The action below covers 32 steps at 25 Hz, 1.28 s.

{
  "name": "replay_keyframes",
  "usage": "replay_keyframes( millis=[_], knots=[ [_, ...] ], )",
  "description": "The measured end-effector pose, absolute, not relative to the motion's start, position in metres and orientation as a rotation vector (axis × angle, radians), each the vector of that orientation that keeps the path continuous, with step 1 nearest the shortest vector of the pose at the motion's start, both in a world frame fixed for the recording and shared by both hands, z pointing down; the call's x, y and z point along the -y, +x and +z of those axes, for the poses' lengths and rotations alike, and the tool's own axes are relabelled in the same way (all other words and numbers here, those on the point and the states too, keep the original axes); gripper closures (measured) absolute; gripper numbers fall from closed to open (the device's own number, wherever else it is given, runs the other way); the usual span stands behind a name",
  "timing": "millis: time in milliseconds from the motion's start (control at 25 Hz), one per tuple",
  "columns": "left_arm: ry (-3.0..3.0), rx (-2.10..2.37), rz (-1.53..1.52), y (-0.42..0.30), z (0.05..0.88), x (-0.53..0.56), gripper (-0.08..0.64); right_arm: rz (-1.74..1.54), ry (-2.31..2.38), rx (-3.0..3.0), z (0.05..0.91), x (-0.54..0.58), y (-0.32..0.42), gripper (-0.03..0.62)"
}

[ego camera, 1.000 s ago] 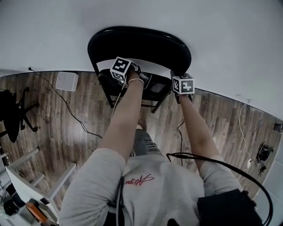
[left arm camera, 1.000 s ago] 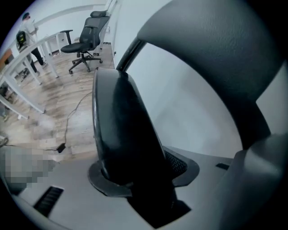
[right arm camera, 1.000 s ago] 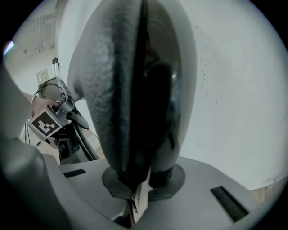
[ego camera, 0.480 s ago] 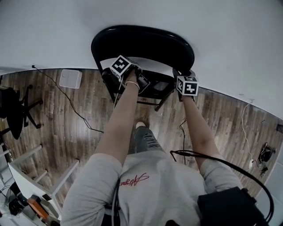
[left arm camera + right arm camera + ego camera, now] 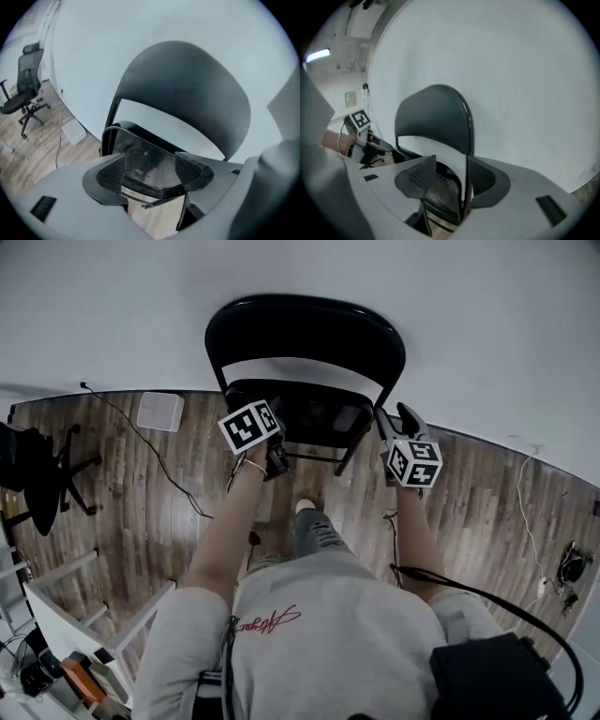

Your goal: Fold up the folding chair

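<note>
The black folding chair (image 5: 305, 329) stands against the white wall, its glossy seat (image 5: 314, 416) tipped up toward the backrest. My left gripper (image 5: 277, 454) hangs just in front of the seat's left edge, jaws opening. In the left gripper view the gripper (image 5: 150, 171) has nothing between its pads; the seat (image 5: 145, 157) shows beyond the gap. My right gripper (image 5: 401, 418) is by the chair's right side, jaws also opening. In the right gripper view the gripper (image 5: 450, 176) is lined up with the chair's right frame tube (image 5: 467, 140), and the pads do not touch it.
A wooden floor runs under the chair. An office chair (image 5: 33, 479) stands at the far left, and a white box (image 5: 159, 411) with a cable lies by the wall. White furniture (image 5: 56, 615) is at lower left. Cables (image 5: 562, 568) lie at the right.
Both grippers have let go of the chair, opened and drawn back toward me. The left one has rolled, its marker cube now lower in the head view.
</note>
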<state>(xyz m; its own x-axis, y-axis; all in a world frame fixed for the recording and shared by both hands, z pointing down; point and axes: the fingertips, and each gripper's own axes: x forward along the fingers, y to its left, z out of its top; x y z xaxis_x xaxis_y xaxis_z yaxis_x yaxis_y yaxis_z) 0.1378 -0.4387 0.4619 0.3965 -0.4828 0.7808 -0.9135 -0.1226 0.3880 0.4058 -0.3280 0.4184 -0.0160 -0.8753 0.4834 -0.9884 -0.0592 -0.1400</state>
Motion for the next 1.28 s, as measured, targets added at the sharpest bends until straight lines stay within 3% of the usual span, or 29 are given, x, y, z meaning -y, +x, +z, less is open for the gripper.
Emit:
replay_keyframes(
  millis=[80,120,160,200,240,360,600,880,1280],
  knots=[
    [1.868,1.236,0.600,0.135,0.444,0.414,0.208,0.641,1.979,2.105,0.392,0.317,0.370,0.372],
    [1.921,1.247,0.597,0.134,0.433,0.401,0.240,0.624,1.958,2.163,0.380,0.312,0.353,0.409],
    [1.972,1.273,0.594,0.132,0.421,0.388,0.300,0.599,1.941,2.206,0.369,0.307,0.337,0.518],
    [2.021,1.308,0.592,0.130,0.409,0.376,0.394,0.572,1.930,2.239,0.359,0.300,0.324,0.555],
    [2.071,1.336,0.588,0.129,0.397,0.363,0.455,0.551,1.924,2.267,0.350,0.293,0.311,0.555],
    [2.241,1.298,0.569,0.130,0.365,0.320,0.512,0.523,1.898,2.361,0.322,0.263,0.272,0.569],
    [2.490,1.159,0.516,0.110,0.318,0.235,0.543,0.290,1.782,2.400,0.275,0.195,0.186,0.575],
    [2.519,1.084,0.392,0.049,0.293,0.146,0.543,0.312,1.806,2.417,0.268,0.107,0.103,0.577],
    [2.540,0.981,0.269,0.006,0.272,0.074,0.543,0.321,1.882,2.479,0.249,0.026,0.087,0.577]
  ],
)
